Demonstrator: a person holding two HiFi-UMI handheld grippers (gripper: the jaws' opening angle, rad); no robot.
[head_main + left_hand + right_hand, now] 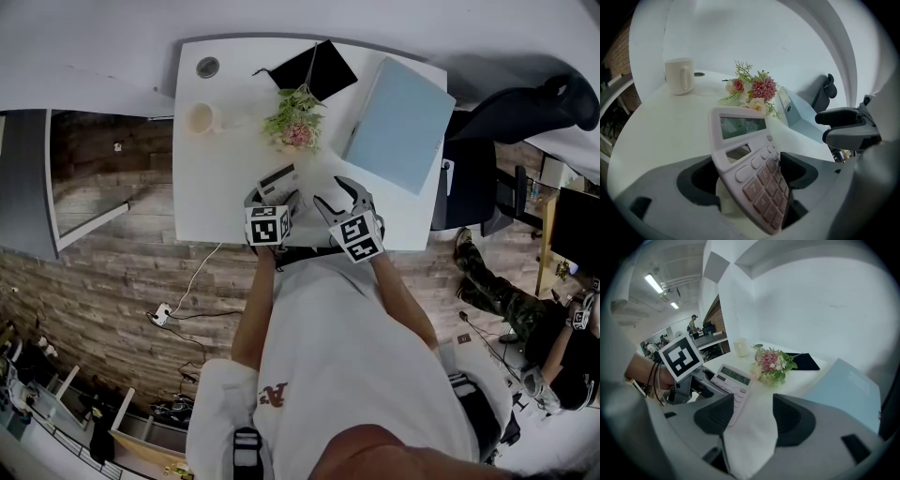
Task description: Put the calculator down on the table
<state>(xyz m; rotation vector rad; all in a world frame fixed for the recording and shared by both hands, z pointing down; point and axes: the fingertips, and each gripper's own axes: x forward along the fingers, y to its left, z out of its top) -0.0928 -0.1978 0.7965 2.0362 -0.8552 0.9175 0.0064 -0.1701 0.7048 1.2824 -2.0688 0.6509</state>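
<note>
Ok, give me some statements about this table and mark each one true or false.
1. The calculator sits between the left tongs. True.
2. The flowers lie between the mug and the blue folder. True.
3. The right tongs grip the mug. False: they stand open with only bare table between them.
4. The calculator is black. False: it is pale with pinkish keys.

Calculator near end hidden under left gripper; display digits prob. unreadable.
</note>
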